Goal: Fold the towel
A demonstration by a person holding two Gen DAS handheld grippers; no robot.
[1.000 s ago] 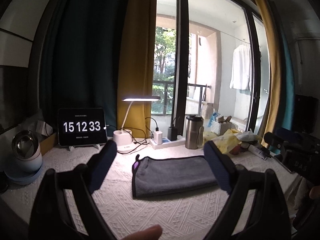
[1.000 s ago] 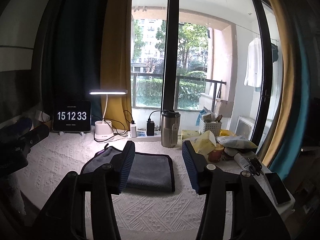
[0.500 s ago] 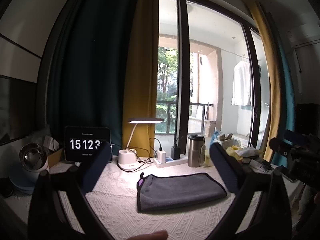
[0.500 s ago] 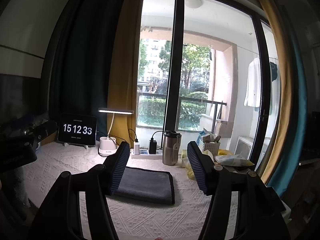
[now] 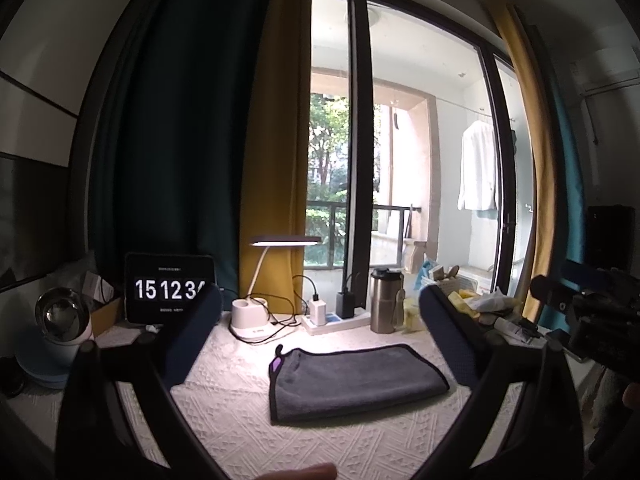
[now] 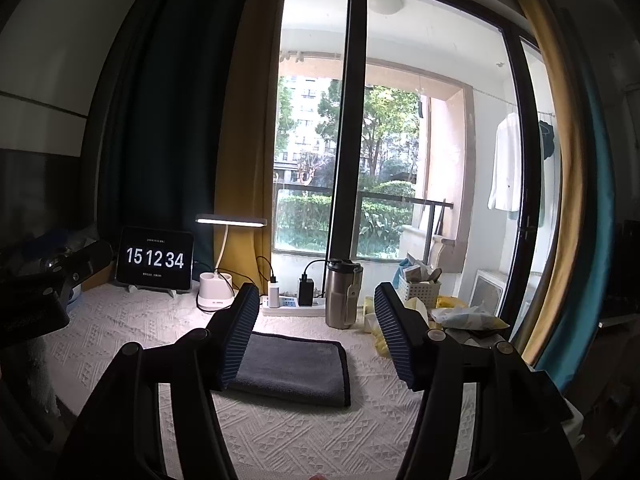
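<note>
A grey towel (image 5: 356, 380) with a dark hem and a purple tag lies folded flat on the white patterned tablecloth (image 5: 248, 432). It also shows in the right wrist view (image 6: 292, 364), partly hidden behind the left finger. My left gripper (image 5: 320, 340) is open and empty, held above the table in front of the towel. My right gripper (image 6: 316, 336) is open and empty too, above the towel's near side. The right gripper's body (image 5: 592, 312) shows at the right edge of the left wrist view.
Along the table's back stand a tablet clock (image 6: 155, 259), a lit desk lamp (image 6: 218, 296), a power strip with chargers (image 6: 292, 304) and a steel tumbler (image 6: 342, 294). A basket and bags (image 6: 440, 304) clutter the right. A small fan (image 5: 60, 320) stands at the left.
Both grippers have risen and tilted up, so the towel sits lower and smaller in both views. The towel has not moved. The clock went from 15:12:33 to 15:12:34.
</note>
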